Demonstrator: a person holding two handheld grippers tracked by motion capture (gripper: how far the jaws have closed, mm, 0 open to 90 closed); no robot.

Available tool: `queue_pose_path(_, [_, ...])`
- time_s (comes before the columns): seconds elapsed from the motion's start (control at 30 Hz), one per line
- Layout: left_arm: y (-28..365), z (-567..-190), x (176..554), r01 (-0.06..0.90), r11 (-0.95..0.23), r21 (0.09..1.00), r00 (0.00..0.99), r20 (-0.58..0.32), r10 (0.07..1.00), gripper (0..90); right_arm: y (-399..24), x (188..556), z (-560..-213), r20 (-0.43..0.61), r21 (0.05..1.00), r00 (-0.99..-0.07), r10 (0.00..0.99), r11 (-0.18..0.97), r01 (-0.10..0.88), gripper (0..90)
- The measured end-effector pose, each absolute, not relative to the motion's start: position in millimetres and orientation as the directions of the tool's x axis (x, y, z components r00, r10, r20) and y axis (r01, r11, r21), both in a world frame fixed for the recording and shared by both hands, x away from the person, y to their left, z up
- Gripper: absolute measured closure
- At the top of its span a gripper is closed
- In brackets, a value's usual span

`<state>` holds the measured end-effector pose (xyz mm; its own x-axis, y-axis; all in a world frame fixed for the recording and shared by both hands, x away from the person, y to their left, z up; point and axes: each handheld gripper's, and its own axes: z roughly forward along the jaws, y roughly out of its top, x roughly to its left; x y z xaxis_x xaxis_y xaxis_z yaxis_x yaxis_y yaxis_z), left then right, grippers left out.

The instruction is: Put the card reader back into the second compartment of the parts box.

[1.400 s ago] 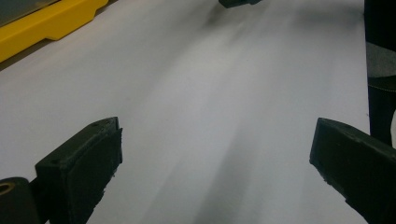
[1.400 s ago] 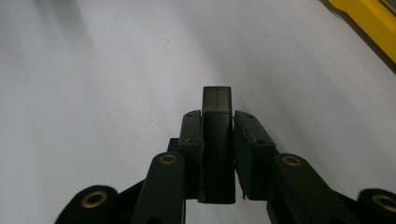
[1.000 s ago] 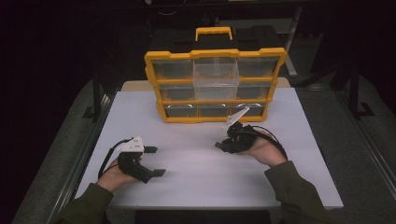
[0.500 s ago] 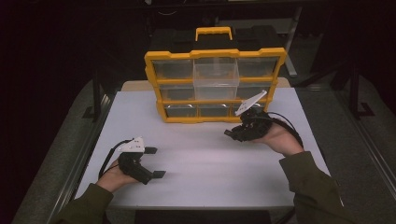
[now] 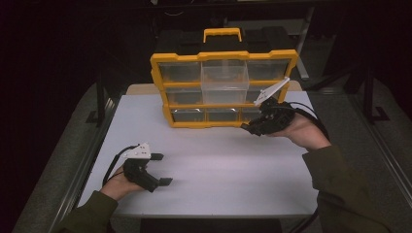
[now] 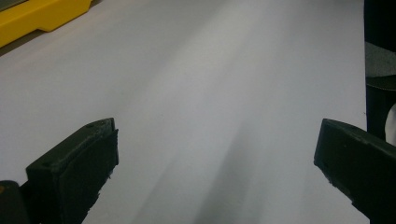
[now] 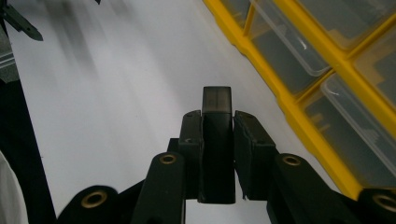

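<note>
A yellow organizer (image 5: 223,87) with clear drawers stands upright at the back of the white table (image 5: 233,165). Its top middle drawer (image 5: 224,80) sticks out toward me. My right gripper (image 5: 250,128) hovers at the organizer's lower right corner, shut on a small black block (image 7: 216,100) that pokes out past the jaws. In the right gripper view, the yellow frame (image 7: 299,112) and clear drawers (image 7: 285,51) run along the right of that gripper (image 7: 217,126). My left gripper (image 5: 163,169) rests on the table at the front left, open and holding nothing (image 6: 215,154).
A corner of the organizer (image 6: 42,14) shows at the top left of the left gripper view. Dark floor and metal frame rails (image 5: 97,97) surround the table. White tabletop stretches between the two grippers.
My right gripper has moved right and farther away, from the table's middle to the organizer's lower right corner, still holding the black block. The left gripper has stayed put.
</note>
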<state>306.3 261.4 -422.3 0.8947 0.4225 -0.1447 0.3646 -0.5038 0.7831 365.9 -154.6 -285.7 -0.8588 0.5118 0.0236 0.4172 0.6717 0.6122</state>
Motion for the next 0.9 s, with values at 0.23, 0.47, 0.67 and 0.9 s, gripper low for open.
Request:
queue_pose_path(0.23, [261, -422, 306, 0.365, -0.503, 0.783, 0.895, -0.146, 0.423, 0.0, -166, 369, -263, 0.021, 0.619, -0.849, 0.528, 0.660, 0.425, 72.2])
queue_pose_path(0.47, [261, -422, 306, 0.365, -0.506, 0.781, 0.896, -0.147, 0.420, 0.0, -174, 370, -241, 0.015, 0.623, -0.845, 0.535, 0.656, 0.426, 72.2])
queue_pose_path(0.67, [261, -422, 306, 0.369, -0.505, 0.780, 0.894, -0.149, 0.422, 0.0, -182, 372, -219, 0.011, 0.636, -0.842, 0.540, 0.646, 0.422, 72.2])
queue_pose_path(0.9, [261, -422, 306, 0.371, -0.507, 0.778, 0.894, -0.152, 0.421, 0.0, -188, 375, -191, 0.004, 0.655, -0.839, 0.545, 0.632, 0.414, 72.2])
